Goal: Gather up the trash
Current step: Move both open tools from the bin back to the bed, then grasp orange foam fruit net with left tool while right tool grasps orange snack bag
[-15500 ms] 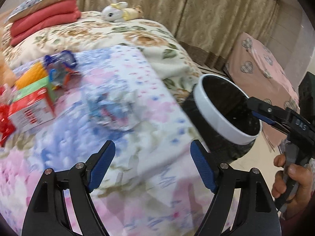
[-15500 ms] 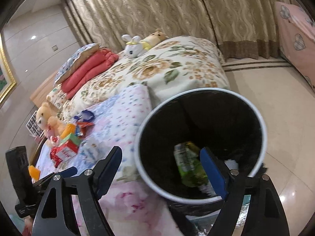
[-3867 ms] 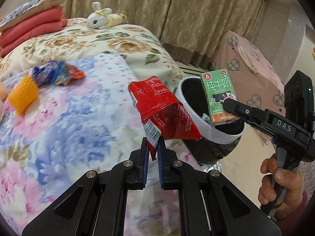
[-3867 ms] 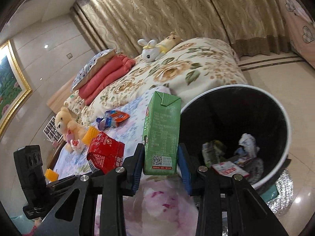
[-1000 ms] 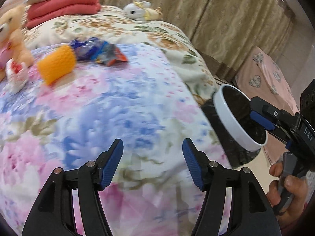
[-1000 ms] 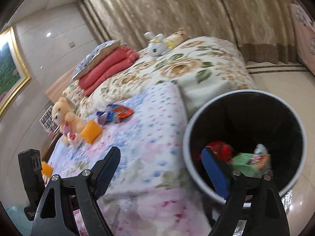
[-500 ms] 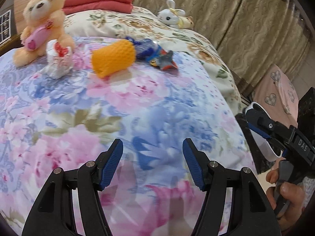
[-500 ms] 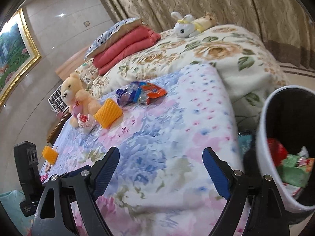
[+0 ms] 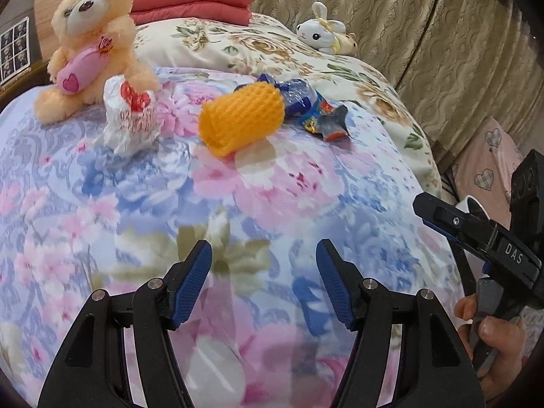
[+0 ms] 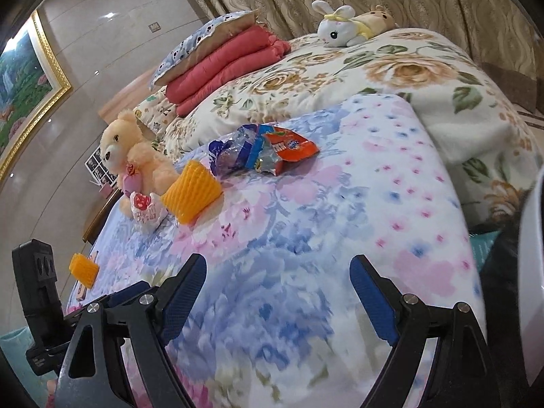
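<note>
Trash is lying on the floral bedspread (image 9: 136,204): an orange foam net sleeve (image 9: 242,119) is sitting at about twelve o'clock from the left gripper (image 9: 263,282), with crumpled blue and orange snack wrappers (image 9: 314,110) touching it at its two o'clock side. A crumpled white wrapper with red print (image 9: 131,119) is resting at the sleeve's nine o'clock, just beside the feet of a peach teddy bear (image 9: 91,37). Both grippers are hovering over bare bedspread with nothing between their jaws; the left jaws are standing apart, and the right gripper (image 10: 278,292) is showing its jaws spread wider. In the right wrist view the wrappers are lying at roughly twelve o'clock, the sleeve at eleven o'clock. A second orange sleeve (image 10: 83,269) is lying far off at nine o'clock. The white-rimmed bin (image 10: 530,272) is showing at three o'clock, off the bed's edge. A white plush rabbit (image 9: 321,35) is lying on the beige rose-patterned blanket (image 9: 272,51), and folded red quilts (image 9: 193,3) are stacked beyond.
</note>
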Demonstrator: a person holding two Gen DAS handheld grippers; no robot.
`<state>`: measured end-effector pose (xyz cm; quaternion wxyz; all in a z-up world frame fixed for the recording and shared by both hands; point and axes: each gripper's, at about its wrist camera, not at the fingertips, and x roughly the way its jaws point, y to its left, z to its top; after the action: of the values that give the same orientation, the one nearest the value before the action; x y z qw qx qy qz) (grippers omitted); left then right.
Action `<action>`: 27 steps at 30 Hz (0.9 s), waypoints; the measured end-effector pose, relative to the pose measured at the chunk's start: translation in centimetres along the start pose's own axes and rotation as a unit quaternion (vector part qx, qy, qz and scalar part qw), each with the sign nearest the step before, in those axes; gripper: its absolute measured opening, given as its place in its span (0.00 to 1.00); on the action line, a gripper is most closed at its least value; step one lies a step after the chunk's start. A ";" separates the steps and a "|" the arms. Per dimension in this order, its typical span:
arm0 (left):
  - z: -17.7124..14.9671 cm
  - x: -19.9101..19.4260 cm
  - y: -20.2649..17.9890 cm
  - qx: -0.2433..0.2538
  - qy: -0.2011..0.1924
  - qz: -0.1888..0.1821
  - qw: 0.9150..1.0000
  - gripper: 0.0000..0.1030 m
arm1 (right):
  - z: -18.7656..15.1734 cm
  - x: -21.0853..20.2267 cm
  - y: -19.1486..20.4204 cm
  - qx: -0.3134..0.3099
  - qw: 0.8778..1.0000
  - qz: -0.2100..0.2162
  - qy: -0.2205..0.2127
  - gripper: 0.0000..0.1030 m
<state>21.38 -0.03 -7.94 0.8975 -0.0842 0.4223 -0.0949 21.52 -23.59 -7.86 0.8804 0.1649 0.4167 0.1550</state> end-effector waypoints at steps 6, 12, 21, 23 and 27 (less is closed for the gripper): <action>2.5 1.1 0.6 0.009 -0.007 0.013 1.000 0.72 | 2.2 2.6 -0.3 0.008 1.000 0.000 -0.004 0.85; 5.6 2.9 1.2 0.017 -0.022 0.030 0.999 0.75 | 4.5 5.6 -0.7 0.012 1.000 0.000 0.002 0.85; 8.5 5.9 1.7 0.031 -0.018 0.047 0.998 0.77 | 7.1 9.4 -0.6 0.001 1.000 -0.025 0.014 0.85; 8.8 6.4 1.8 0.030 -0.015 0.046 0.998 0.77 | 7.6 10.1 -0.7 -0.002 0.999 -0.035 0.017 0.84; 8.7 6.6 1.5 0.042 -0.022 0.043 0.998 0.69 | 8.1 11.0 -1.1 -0.004 0.999 -0.050 0.018 0.58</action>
<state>32.43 0.39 -7.72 0.9127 -0.0298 0.4012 -0.0717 34.67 -21.43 -10.95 0.8799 0.1373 0.4399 0.1159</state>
